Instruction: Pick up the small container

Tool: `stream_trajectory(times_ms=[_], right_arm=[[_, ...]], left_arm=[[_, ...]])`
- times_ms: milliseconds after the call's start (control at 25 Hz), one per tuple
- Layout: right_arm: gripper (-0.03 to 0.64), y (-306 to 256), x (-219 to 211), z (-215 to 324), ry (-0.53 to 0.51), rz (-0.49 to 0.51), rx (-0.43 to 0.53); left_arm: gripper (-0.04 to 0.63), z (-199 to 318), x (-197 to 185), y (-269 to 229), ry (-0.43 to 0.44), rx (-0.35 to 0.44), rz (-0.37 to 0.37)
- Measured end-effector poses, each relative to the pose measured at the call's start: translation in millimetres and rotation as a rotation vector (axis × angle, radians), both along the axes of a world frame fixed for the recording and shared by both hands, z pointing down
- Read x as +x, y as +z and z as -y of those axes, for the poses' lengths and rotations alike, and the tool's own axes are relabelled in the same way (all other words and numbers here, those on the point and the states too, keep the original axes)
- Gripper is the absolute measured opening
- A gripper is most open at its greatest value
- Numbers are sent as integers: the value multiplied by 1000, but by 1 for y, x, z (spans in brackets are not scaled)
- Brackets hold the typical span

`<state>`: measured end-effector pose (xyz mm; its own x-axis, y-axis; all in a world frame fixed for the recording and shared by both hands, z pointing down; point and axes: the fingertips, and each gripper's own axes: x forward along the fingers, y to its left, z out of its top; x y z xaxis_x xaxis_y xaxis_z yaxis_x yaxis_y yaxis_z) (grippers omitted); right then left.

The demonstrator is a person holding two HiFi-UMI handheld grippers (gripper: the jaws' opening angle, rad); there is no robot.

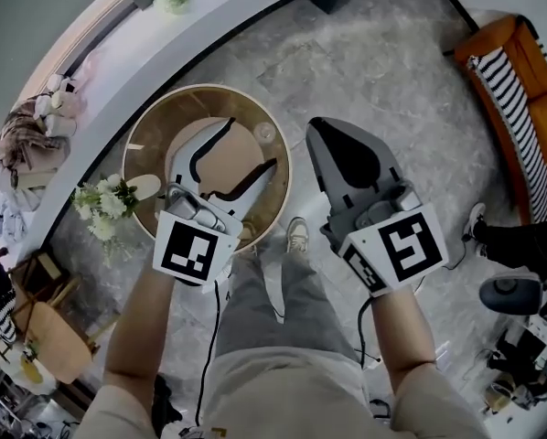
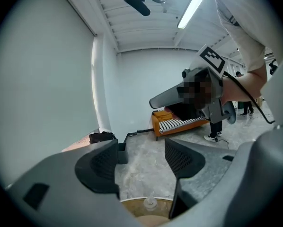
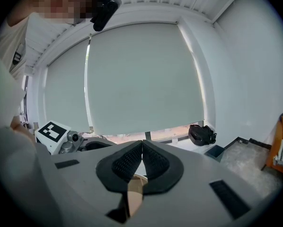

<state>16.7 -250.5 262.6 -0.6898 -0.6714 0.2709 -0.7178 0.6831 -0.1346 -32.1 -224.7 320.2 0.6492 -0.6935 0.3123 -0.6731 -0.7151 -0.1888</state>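
Note:
The small container [image 1: 264, 133], clear with a round lid, stands on the round wooden table [image 1: 155, 131] near its far right rim. My left gripper [image 1: 252, 143] hovers over the table with its jaws wide open and nothing between the pads. In the left gripper view the container [image 2: 150, 203] shows low at the bottom, below the gap between the open left gripper [image 2: 141, 162] fingers. My right gripper [image 1: 321, 128] hangs to the right of the table over the floor, shut and empty. In its own view the right gripper [image 3: 142, 162] pads meet.
The marbled grey floor surrounds the table. A bunch of white flowers [image 1: 104, 199] lies by its left side. A curved white ledge [image 1: 164, 44] runs behind. An orange sofa [image 1: 520, 99] with a striped cushion stands at the right. A black bag [image 3: 202, 134] sits by the window.

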Motion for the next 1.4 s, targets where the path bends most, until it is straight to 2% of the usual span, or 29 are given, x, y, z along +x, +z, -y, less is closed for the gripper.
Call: stream_trajectory(times_ms=[200, 360, 480, 600, 760, 1280, 1400], right_arm=[[6, 42, -1, 26, 12, 9, -29], [6, 81, -6, 37, 10, -10, -49], [6, 112, -7, 43, 7, -20, -67], [6, 144, -7, 51, 11, -31, -90], [6, 183, -14, 55, 5, -47, -114], [6, 292, -18, 58, -17, -69, -183], [6, 308, -15, 57, -19, -77, -193]], left_arm=[[308, 23, 11, 49, 26, -34, -3], [318, 38, 14, 100, 21, -46, -58], [319, 45, 19, 143, 45, -77, -70], [319, 54, 25, 182, 69, -98, -61], [321, 62, 23, 232, 74, -169, -50], [327, 66, 33, 372, 128, -243, 26], [327, 71, 35, 392, 118, -249, 14]])
